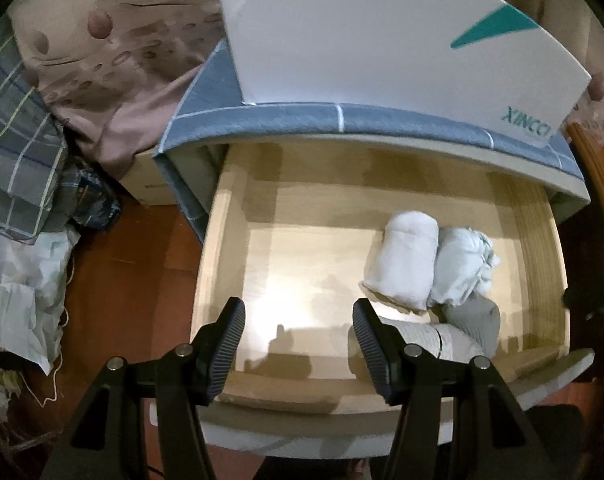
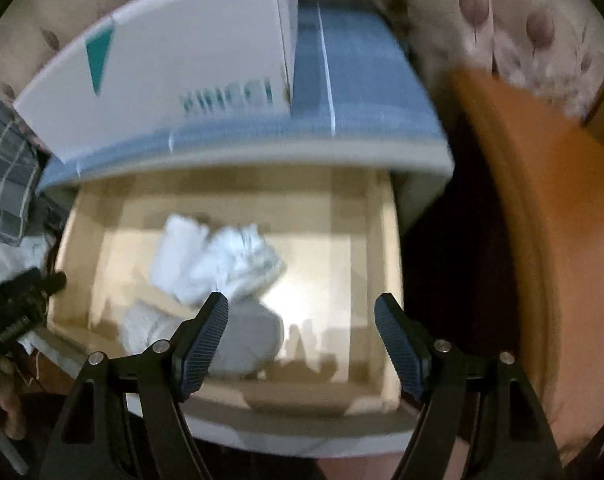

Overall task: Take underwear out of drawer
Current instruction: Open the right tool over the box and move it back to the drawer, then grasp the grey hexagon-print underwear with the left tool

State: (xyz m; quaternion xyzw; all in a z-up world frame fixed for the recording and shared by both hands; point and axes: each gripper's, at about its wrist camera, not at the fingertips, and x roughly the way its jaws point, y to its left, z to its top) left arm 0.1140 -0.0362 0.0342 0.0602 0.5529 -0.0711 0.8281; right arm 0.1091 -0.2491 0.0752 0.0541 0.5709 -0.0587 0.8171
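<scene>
The pale wooden drawer (image 1: 226, 248) is pulled out, and several rolled pieces of underwear lie at its right side: a white roll (image 1: 402, 264), a crumpled pale one (image 1: 462, 264), a grey one (image 1: 478, 320) and a striped one (image 1: 422, 336). My left gripper (image 1: 298, 340) hangs open above the drawer's bare front left floor with nothing between its fingers. In the blurred right wrist view the same drawer (image 2: 386, 248) holds the white rolls (image 2: 218, 260) and the grey roll (image 2: 250, 336). My right gripper (image 2: 302, 328) is open above the drawer's front, its left finger over the grey roll, holding nothing.
A white box with teal print (image 1: 382, 36) sits on the grey-blue cabinet top (image 1: 286, 116). Heaped cloth and a checked blanket (image 1: 18, 152) lie on the floor to the left. An orange wooden edge (image 2: 542, 200) is to the right. The other gripper and a hand (image 2: 10, 328) show at left.
</scene>
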